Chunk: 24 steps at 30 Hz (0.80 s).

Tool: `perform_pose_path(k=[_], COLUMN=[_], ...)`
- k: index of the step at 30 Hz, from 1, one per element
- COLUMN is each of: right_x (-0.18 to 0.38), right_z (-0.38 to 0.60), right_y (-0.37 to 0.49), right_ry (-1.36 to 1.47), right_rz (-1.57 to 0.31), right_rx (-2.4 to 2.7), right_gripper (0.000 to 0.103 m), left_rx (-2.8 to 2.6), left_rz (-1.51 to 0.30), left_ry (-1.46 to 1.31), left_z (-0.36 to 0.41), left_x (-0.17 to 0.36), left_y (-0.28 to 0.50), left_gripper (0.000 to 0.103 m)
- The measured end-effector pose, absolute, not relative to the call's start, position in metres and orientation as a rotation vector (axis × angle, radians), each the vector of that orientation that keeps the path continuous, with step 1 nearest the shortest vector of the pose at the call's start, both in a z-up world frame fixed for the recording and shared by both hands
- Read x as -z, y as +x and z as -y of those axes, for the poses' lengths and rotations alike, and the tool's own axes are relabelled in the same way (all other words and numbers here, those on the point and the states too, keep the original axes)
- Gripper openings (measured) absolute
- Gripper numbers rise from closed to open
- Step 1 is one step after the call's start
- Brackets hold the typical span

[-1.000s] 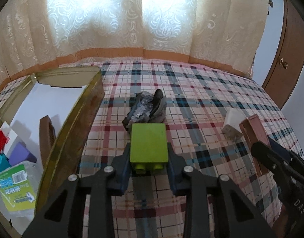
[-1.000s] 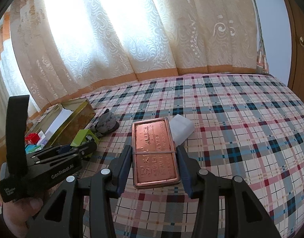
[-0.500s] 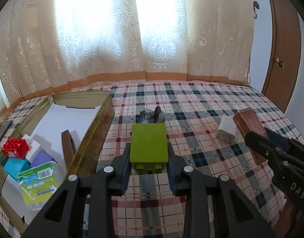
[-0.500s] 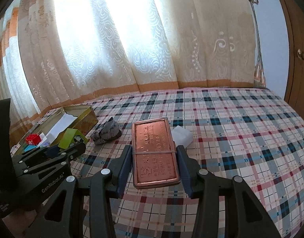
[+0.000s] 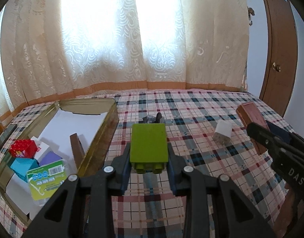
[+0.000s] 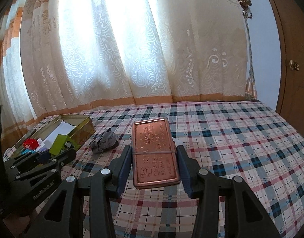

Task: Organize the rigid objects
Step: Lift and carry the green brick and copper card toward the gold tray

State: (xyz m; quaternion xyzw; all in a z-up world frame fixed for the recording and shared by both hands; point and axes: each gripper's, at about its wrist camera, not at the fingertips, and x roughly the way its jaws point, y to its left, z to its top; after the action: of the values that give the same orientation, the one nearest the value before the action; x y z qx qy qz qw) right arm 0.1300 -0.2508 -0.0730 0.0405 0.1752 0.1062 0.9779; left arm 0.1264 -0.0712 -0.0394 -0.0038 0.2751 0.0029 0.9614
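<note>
In the left wrist view, a green toy block is clamped between the jaws of the left gripper, pinched by its two side faces and carried above the plaid bedcover. The block is judged to be held this way so that it can be lowered into the gold tin box just to the left. That box is already lined with white paper and holds a red block, a teal block, a purple block and a green-labelled packet. A brown upright piece stands against the box's near wall; what it is cannot be told. A white plug-like object lies on the cover. A dark grey crumpled item is mostly hidden behind the block. The right gripper is cut off at the frame's right edge.

In the right wrist view, a flat copper-coloured tin is gripped by its long edges in the right gripper, probably kept level for the same box. A thin band is seen across its lid; the embossed lettering cannot be read. The white object is almost wholly hidden behind the tin. The left gripper is seen at the left, with the green block near the box's rim.
</note>
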Motion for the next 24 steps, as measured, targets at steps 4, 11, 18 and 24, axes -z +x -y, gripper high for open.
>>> perform_pose_path(k=[4, 11, 18, 24], right_x=[0.071, 0.070, 0.068, 0.068], right_z=[0.248, 0.245, 0.225, 0.212], right_y=[0.125, 0.117, 0.101, 0.095], right_ry=[0.063, 0.071, 0.016, 0.009], right_rz=[-0.327, -0.302, -0.251, -0.238], right_rx=[-0.194, -0.188, -0.196, -0.225], right_gripper=[0.048, 0.048, 0.048, 0.048], left_rx=[-0.003, -0.009, -0.023, -0.033], left_rz=[-0.543, -0.515, -0.483, -0.472], left_ry=[-0.017, -0.030, -0.025, -0.032], left_z=[0.067, 0.063, 0.058, 0.050], left_x=[0.038, 0.036, 0.034, 0.033], left_y=[0.121, 0.113, 0.102, 0.096], left_gripper=[0.030, 0.030, 0.031, 0.031])
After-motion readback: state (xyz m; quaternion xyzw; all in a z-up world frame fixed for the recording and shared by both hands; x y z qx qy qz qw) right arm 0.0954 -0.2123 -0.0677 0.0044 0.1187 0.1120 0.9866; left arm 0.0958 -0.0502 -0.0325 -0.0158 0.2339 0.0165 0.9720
